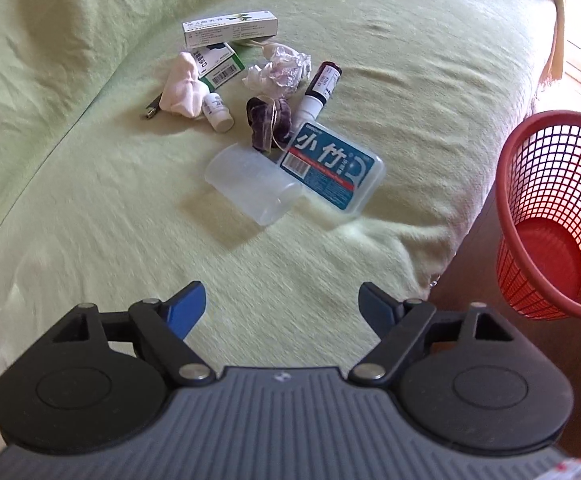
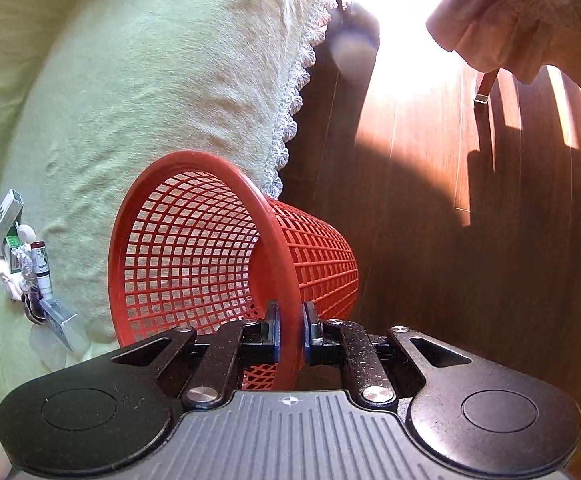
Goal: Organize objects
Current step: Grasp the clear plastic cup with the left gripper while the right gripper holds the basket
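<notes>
Left gripper [image 1: 280, 306]: jaws apart, empty
Right gripper [image 2: 290, 330]: clenched on basket [image 2: 194, 240] rim; basket tilted beside the bed [image 1: 90, 220] edge
Clutter [image 1: 266, 120]: mid-bed
Risk: thin rim may slip; basket drops

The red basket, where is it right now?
The red basket is gripped by its rim in the right gripper, beside the green bed cover's edge, over the wooden floor.

red mesh basket [image 2: 194, 248], pale green cover [image 1: 370, 60]
</notes>
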Motion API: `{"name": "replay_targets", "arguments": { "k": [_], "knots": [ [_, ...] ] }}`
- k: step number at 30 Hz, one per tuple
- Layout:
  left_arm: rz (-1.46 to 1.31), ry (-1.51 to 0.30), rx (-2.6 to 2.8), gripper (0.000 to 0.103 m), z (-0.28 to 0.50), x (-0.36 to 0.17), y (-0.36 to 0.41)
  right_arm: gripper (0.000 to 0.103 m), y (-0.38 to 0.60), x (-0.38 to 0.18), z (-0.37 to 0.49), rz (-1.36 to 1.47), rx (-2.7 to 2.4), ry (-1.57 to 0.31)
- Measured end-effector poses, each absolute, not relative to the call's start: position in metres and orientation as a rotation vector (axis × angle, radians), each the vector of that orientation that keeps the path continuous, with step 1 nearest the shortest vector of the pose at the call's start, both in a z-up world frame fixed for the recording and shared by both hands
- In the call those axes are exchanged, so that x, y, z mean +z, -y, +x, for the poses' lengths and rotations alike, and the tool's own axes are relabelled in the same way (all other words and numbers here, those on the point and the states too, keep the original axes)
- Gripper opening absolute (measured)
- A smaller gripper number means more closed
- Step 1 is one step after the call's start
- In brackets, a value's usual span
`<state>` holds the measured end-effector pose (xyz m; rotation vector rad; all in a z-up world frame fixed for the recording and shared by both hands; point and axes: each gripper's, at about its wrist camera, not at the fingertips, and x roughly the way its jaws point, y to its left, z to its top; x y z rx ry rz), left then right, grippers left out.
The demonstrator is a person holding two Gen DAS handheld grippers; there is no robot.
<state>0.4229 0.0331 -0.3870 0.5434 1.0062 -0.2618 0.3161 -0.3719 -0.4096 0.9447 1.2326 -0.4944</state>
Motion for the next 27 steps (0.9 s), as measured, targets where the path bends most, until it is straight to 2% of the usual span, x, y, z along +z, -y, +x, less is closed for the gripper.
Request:
{"name": "replay_targets", "arguments": {
  "k": [9,18,21,23,27],
  "knots": [
    [0.734,-0.97,-0.515,0.08,0.498,-0.406,-0.052,0.007,0.33,-0.401,0.35,0.837,-0.586,-1.276],
    [0.81,-0.974,-0.747,0.081,0.547,-0.416,-0.05,0.007,0.316,-0.386,0.369,0.774,-0.693,-1.294],
    [0.821,-0.981,-0.8,0.079,0.552,-0.42,-0.048,0.007,0.312,-0.383,0.371,0.775,-0.718,-1.297],
    [0.817,-0.998,-0.831,0.07,0.554,-0.423,-0.049,0.007,0.307,-0.381,0.372,0.771,-0.735,-1.301],
    [0.809,-1.007,-0.845,0.07,0.553,-0.423,-0.051,0.007,0.294,-0.374,0.376,0.743,-0.77,-1.307]
  ]
}}
